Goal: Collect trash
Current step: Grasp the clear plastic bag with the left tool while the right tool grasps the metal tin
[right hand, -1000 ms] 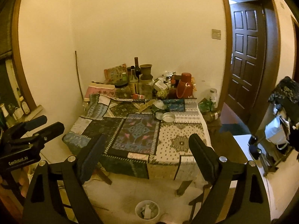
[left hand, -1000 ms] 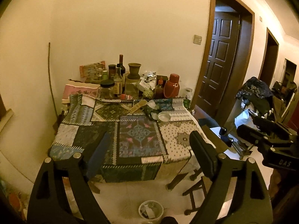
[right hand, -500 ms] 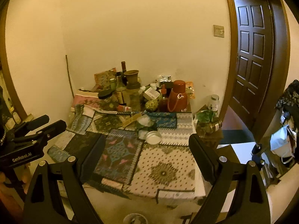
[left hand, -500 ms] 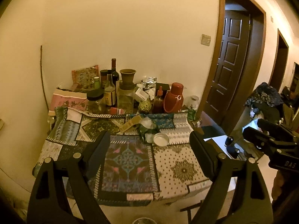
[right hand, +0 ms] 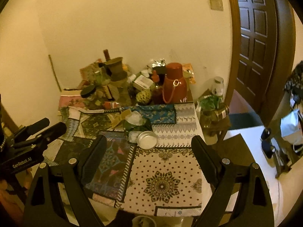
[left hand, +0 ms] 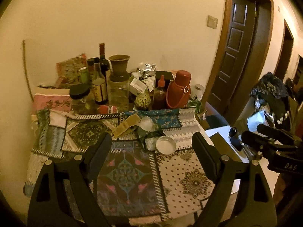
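A small heap of trash lies mid-table on the patchwork cloth [left hand: 189, 176]: a tan cardboard piece [left hand: 126, 126], crumpled clear plastic [left hand: 147, 123], a green wrapper [left hand: 144, 134] and a round white lid [left hand: 166, 144]. My left gripper [left hand: 151, 141] hangs open above the table's near part, short of the heap, holding nothing. My right gripper [right hand: 149, 143] is also open and empty, with the lid [right hand: 147, 139], the plastic [right hand: 134, 117] and the wrapper [right hand: 141, 126] just beyond its fingertips. Each gripper shows at the edge of the other's view: right [left hand: 252, 132], left [right hand: 55, 123].
Bottles [left hand: 99, 87], a clay pot [left hand: 119, 64], jars, a red flask [left hand: 179, 89] and boxes crowd the table's back by the wall. A low stand with plants and a jar [right hand: 214, 102] is right of the table. A bin [right hand: 144, 221] sits under the near edge. Dark doors and piled clothes [left hand: 270, 90] stand right.
Both grippers have moved toward the table and slightly down; the table and the heap now fill more of each view. The floor bin has slid out of the left view's bottom.
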Demonstrator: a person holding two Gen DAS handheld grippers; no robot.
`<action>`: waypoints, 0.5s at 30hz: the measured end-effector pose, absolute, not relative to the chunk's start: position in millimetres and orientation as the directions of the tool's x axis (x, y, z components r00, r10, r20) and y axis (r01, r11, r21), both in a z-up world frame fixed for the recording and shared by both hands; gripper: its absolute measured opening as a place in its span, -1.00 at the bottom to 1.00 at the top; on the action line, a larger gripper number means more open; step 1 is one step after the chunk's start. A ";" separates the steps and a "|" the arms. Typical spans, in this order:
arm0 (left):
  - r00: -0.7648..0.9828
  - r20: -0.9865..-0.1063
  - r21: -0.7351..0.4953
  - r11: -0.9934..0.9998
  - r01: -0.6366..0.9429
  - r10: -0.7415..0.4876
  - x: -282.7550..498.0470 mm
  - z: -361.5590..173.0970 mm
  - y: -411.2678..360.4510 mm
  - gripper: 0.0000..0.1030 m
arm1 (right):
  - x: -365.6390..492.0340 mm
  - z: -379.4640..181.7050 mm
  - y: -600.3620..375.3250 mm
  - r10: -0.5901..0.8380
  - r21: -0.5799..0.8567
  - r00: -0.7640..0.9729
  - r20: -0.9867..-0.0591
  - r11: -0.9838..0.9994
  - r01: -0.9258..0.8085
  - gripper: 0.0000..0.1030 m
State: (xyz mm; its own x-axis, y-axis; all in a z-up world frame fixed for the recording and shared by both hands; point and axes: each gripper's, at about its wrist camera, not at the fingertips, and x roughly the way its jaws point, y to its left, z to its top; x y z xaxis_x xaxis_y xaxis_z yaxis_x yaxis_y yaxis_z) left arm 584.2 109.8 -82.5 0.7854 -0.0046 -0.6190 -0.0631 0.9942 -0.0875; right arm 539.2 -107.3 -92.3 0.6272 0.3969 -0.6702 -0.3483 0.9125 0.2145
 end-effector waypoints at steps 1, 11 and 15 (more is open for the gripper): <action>0.780 -0.626 -0.088 0.995 -0.046 -0.020 594.2 -85.6 116.2 0.68 | 545.2 -96.8 -102.2 0.387 0.220 0.624 -0.679 0.918 -0.330 0.72; 0.681 -0.724 -0.071 0.994 0.082 -0.108 692.3 -140.1 164.0 0.68 | 607.6 -168.2 -57.0 0.268 0.222 0.570 -0.777 0.963 -0.151 0.68; 0.627 -0.769 -0.086 0.992 0.095 -0.127 722.2 -174.3 173.8 0.68 | 637.7 -215.2 -46.3 0.256 0.231 0.494 -0.831 0.966 -0.113 0.37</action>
